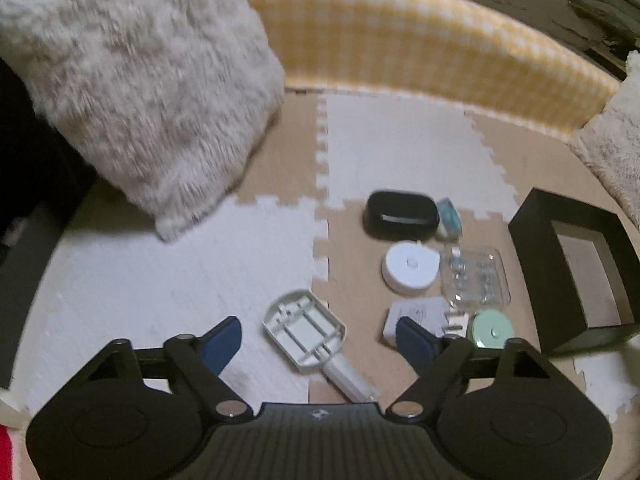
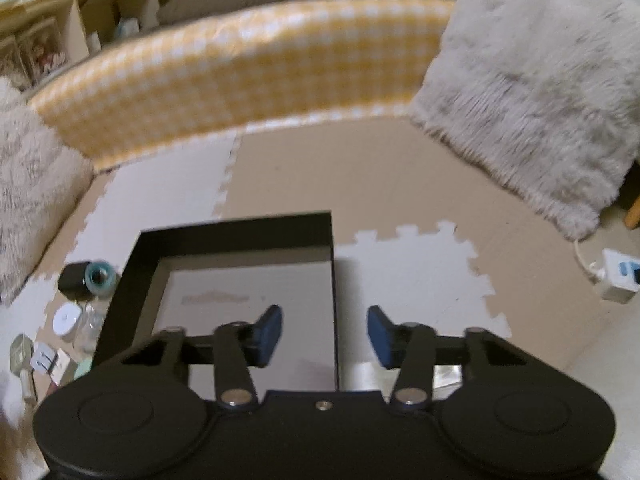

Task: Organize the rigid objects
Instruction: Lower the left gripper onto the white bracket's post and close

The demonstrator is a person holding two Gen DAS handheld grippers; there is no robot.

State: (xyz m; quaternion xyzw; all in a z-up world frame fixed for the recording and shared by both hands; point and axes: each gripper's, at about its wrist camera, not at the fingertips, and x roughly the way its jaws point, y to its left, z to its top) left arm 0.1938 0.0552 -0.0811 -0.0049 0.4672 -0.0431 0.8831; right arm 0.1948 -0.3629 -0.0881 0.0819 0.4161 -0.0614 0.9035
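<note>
My left gripper (image 1: 320,334) is open, low over the foam mat. A white plastic frame with a handle (image 1: 305,330) lies between its fingers, untouched by the blue pads. To its right lie a black case (image 1: 400,216), a teal tape roll (image 1: 449,216), a white round disc (image 1: 410,266), a clear plastic case (image 1: 474,276), a white plug adapter (image 1: 420,315) and a mint round lid (image 1: 492,330). An open black box (image 1: 576,216) stands at the far right. My right gripper (image 2: 324,322) is open above the black box's (image 2: 236,228) right wall, apart from it.
Fluffy white cushions (image 1: 140,80) (image 2: 532,92) flank a yellow checked bolster (image 1: 400,36) at the back. The floor is beige and white foam puzzle mat (image 1: 160,280). A white power strip (image 2: 618,276) with its cable lies at the right. A wooden shelf (image 2: 80,12) stands behind.
</note>
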